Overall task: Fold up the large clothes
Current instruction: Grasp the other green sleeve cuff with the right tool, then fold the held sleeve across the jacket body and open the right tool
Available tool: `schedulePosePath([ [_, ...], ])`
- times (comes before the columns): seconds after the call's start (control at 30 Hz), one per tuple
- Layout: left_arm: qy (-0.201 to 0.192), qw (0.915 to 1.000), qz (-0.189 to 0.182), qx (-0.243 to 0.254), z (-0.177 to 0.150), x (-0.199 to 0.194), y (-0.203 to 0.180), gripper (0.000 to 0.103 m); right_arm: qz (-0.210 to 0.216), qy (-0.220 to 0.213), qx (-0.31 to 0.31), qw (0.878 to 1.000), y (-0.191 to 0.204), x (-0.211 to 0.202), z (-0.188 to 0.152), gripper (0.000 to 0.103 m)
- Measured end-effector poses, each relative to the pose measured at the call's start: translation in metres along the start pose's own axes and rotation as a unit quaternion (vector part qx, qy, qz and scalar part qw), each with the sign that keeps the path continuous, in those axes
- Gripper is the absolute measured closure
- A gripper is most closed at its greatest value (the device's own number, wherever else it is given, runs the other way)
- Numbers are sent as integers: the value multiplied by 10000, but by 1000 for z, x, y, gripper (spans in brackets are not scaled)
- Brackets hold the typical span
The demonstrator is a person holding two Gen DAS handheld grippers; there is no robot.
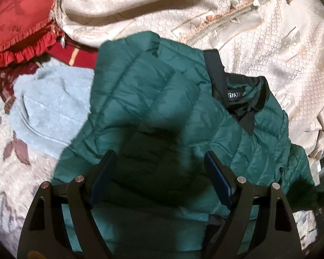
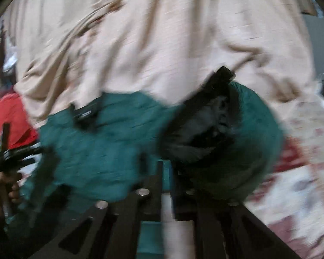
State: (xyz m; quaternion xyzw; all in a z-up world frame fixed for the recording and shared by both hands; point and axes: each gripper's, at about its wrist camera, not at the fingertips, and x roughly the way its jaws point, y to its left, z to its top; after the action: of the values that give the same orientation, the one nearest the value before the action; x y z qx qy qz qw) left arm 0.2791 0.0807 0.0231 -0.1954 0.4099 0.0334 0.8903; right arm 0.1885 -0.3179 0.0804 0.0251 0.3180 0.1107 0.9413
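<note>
A green quilted jacket [image 1: 157, 112] with a black collar [image 1: 242, 95] lies partly folded on a bed. My left gripper [image 1: 159, 164] is open and hovers just above the jacket's near part, holding nothing. In the blurred right wrist view the same jacket [image 2: 105, 142] fills the middle, with its black lining [image 2: 200, 129] turned out on the right. My right gripper [image 2: 167, 168] is shut on a fold of the jacket's green fabric and holds it up. The left gripper [image 2: 13, 155] shows at the far left edge, held in a hand.
A light blue towel [image 1: 51, 108] lies left of the jacket. A cream patterned blanket [image 1: 259, 43] is heaped behind it, also seen in the right wrist view [image 2: 162, 43]. A red frilled cushion [image 1: 21, 32] sits at the back left. The floral bedsheet [image 1: 8, 172] lies beneath.
</note>
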Motion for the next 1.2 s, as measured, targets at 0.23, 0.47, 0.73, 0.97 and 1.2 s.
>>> schedulePosePath([
  [0.23, -36, 9996, 110, -269, 8, -2, 24, 20, 225, 372, -211, 9988, 108, 69, -20, 99],
  [0.47, 236, 9988, -101, -407, 7, 9, 24, 20, -1381, 113, -462, 9893, 81, 30, -36, 57],
  [0.73, 224, 9996, -79, -182, 5, 9, 9, 20, -2700, 418, -167, 9618, 17, 69, -28, 0],
  [0.97, 166, 9998, 18, -131, 7, 9, 11, 20, -2147, 608, 325, 9743, -14, 82, -27, 94],
  [1.2, 135, 9997, 86, -165, 7, 9, 14, 20, -355, -218, 264, 9988, 50, 37, -11, 98],
])
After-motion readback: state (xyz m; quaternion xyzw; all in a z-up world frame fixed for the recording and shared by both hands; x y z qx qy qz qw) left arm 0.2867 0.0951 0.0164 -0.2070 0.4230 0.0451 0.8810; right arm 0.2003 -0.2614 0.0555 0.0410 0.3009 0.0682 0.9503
